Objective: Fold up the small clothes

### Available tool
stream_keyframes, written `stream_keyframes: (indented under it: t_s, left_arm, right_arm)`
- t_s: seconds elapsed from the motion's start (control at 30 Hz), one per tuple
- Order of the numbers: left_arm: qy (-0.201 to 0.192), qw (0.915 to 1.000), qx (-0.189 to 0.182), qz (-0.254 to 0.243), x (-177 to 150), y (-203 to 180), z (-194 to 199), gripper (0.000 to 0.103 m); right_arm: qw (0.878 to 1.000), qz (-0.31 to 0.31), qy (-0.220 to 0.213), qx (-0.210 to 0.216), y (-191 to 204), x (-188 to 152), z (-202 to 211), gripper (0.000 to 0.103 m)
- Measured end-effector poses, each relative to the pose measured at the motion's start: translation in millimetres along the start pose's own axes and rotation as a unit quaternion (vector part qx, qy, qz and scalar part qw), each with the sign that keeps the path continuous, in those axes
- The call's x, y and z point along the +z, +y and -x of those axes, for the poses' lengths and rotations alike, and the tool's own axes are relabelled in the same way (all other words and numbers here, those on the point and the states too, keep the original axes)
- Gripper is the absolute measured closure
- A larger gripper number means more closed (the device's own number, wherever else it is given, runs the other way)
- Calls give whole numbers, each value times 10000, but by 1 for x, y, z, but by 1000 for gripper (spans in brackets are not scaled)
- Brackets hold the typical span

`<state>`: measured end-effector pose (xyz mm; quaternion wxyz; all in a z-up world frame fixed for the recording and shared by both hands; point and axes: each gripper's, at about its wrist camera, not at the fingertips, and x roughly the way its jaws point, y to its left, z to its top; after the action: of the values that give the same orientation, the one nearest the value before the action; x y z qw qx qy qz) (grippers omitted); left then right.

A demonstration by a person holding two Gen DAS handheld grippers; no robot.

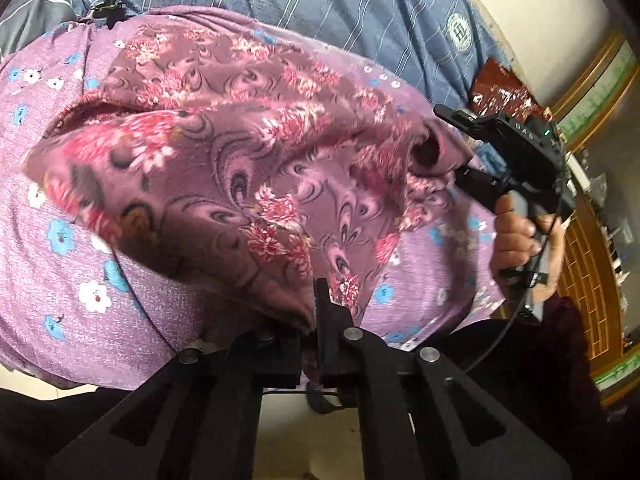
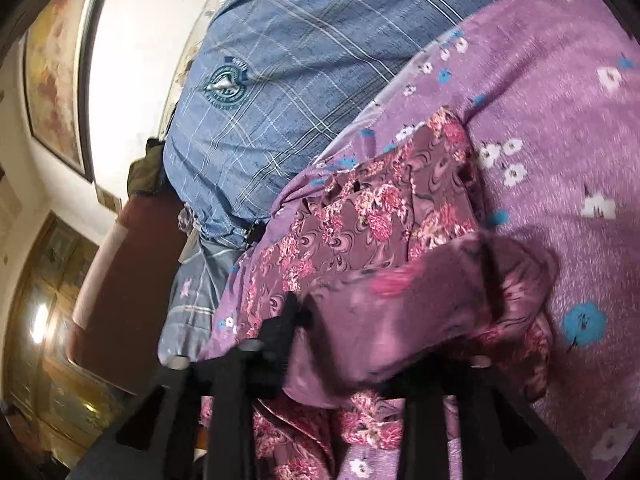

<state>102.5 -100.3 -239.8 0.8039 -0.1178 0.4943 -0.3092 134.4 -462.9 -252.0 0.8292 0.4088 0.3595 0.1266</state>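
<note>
A small maroon garment with pink flowers and swirls (image 1: 240, 152) hangs stretched above the purple flowered bedsheet (image 1: 60, 208). My left gripper (image 1: 310, 320) is shut on its near hem. My right gripper (image 1: 460, 156) shows at the right in the left wrist view, pinching the garment's far corner. In the right wrist view the garment (image 2: 360, 216) drapes over my right gripper (image 2: 360, 332); its left finger (image 2: 280, 328) shows, and the cloth hides the right finger. The cloth near both cameras is blurred.
A blue plaid quilt (image 1: 360, 8) lies at the back of the bed (image 2: 280, 80). A dark red headboard or furniture edge (image 2: 128, 272) and wooden cabinets (image 2: 48, 320) stand left. A wooden door and shelves (image 1: 592, 264) are at the right.
</note>
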Motion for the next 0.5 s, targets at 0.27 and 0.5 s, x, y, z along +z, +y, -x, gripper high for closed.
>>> stream_keyframes:
  t_s: [0.27,0.5]
  left_arm:
    - [322,9994,155,13,-6,-5,-23,76]
    - [-60,9994,-351,-16,1,-1,11,101]
  right_arm:
    - [9984,59,-59,-554,6,-15,-9,94]
    - [9983,114,-37,-570,18,-46,27,94]
